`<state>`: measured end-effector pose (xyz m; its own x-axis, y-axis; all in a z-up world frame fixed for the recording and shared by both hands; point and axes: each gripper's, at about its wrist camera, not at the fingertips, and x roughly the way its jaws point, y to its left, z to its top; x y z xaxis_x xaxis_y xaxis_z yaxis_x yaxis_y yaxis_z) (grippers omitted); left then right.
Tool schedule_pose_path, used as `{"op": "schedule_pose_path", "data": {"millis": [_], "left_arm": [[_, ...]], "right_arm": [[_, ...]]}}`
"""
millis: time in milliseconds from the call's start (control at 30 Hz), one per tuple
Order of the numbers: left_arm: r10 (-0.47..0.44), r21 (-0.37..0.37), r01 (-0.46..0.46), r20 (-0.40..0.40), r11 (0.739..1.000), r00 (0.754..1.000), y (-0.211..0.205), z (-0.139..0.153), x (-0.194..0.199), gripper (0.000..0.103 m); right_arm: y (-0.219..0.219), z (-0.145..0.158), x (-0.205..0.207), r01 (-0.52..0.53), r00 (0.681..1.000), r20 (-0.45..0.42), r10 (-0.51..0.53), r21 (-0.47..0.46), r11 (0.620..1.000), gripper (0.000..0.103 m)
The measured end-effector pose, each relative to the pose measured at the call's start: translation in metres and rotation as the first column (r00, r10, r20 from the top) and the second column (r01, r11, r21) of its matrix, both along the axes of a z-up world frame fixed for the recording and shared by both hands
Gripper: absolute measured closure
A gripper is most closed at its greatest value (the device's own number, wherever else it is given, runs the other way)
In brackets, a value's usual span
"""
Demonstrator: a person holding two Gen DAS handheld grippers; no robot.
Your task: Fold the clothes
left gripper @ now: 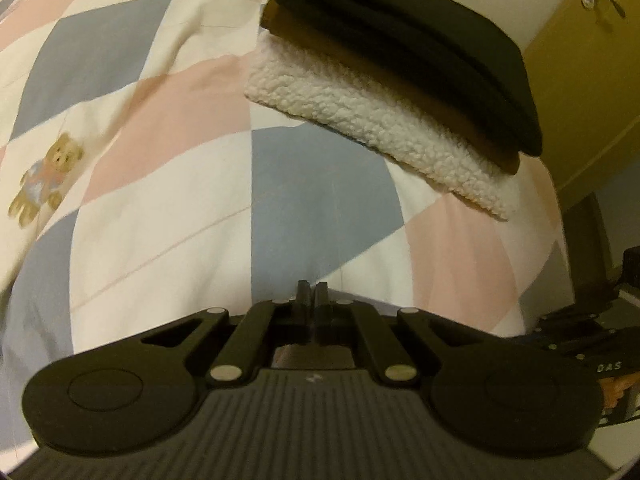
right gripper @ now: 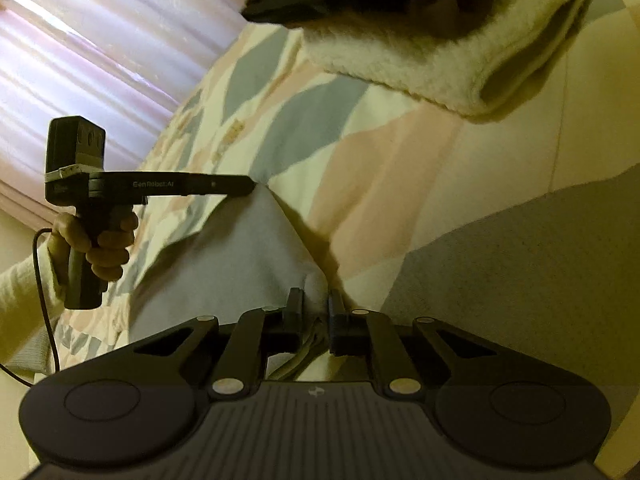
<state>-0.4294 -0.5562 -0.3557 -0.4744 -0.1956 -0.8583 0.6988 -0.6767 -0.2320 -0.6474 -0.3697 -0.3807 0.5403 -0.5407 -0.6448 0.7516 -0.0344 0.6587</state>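
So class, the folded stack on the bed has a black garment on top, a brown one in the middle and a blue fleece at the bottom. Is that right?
Not quite: the bottom fleece is white, not blue, as the left wrist view shows. The black garment tops the stack, with the brown one between.

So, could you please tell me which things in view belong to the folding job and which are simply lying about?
Part of the job:
- pale grey garment, pinched at two points
- left tongs, shut on it
- right tongs, shut on it
- stack of folded clothes: black on brown on white fleece

Just there:
- checked bedspread with its teddy bear print
- curtain
- yellow door
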Motion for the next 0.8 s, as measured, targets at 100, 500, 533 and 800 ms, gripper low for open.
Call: {"op": "schedule_pose_path", "data": {"millis": [100, 500, 533, 800], "left_arm": [[0.102, -0.074, -0.098, 0.042, 0.992, 0.994, -0.005, 0.013, 0.016, 0.099], [0.299, -0.137, -0.298, -0.011, 0.945, 0.954, 0.136, 0.045, 0.13, 0.091], [0.334, -0.14, -0.327, 0.027, 0.935, 0.942, 0.134, 0.03, 0.134, 0.091], [0.514, -0.21, -0.481, 0.145, 0.851, 0.846, 0.126, 0.063, 0.159, 0.092]], "right_arm": [[-0.005, 0.012, 0.002, -0.013, 0.999, -0.052, 0.014, 0.024, 1.0, 0.074], [-0.002, 0.053, 0.085, -0.242, 0.88, -0.446, 0.161, -0.13, 0.962, 0.071], [-0.003, 0.04, 0.088, -0.233, 0.858, -0.487, 0.162, -0.087, 0.969, 0.072], [0.013, 0.083, 0.108, -0.191, 0.833, -0.545, 0.099, -0.116, 0.975, 0.069]]}}
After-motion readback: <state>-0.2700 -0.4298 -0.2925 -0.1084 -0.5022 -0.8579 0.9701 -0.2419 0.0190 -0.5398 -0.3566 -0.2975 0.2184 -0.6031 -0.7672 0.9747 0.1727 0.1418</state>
